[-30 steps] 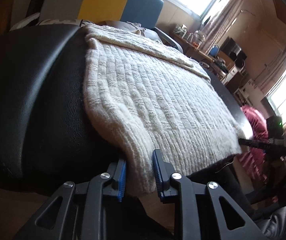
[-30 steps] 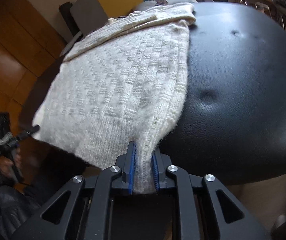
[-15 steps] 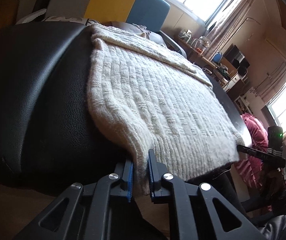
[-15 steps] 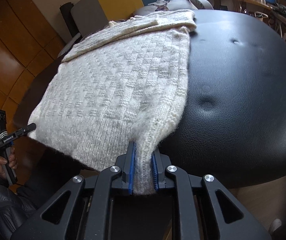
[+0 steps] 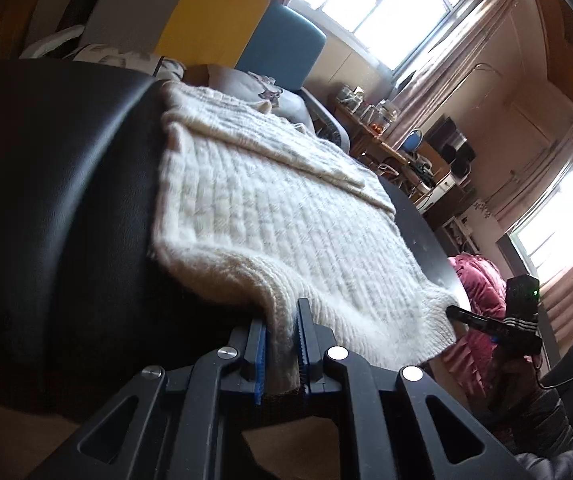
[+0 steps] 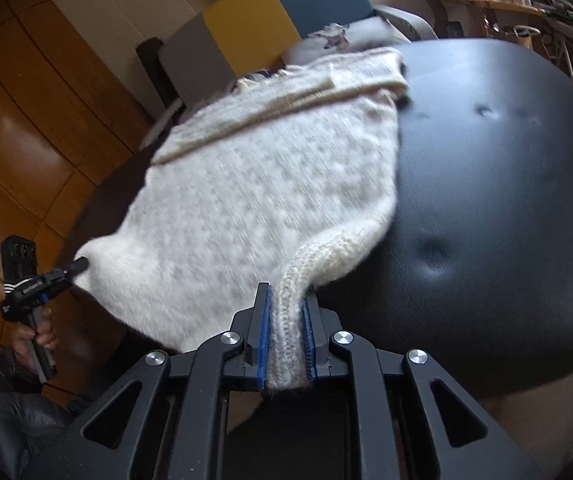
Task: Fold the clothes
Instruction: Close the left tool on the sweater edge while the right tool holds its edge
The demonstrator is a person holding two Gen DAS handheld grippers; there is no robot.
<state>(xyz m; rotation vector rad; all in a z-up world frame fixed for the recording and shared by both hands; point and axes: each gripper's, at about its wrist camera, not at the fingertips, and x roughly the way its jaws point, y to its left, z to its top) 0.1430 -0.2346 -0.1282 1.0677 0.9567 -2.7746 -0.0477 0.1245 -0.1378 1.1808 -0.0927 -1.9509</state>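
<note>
A cream knitted sweater (image 5: 270, 216) lies flat on a black leather cushion (image 5: 46, 200), with a sleeve folded across its far end. My left gripper (image 5: 282, 320) is shut on the near left corner of its ribbed hem, which is lifted off the cushion. In the right wrist view my right gripper (image 6: 286, 300) is shut on the other hem corner of the sweater (image 6: 246, 208), also raised. Each gripper shows in the other's view, the right gripper (image 5: 452, 312) and the left gripper (image 6: 72, 270), each at its corner. The hem sags between them.
Grey, yellow and blue seat backs (image 5: 214, 36) stand behind the cushion. A wooden shelf with jars (image 5: 370, 120) and a pink cloth (image 5: 482, 292) are at the right. Wood panels (image 6: 26, 140) lie left. A person's hand (image 6: 42, 336) holds the left gripper.
The left jaws closed on the hem corner. Both grippers then rose, and the near hem lifted off the cushion edge.
</note>
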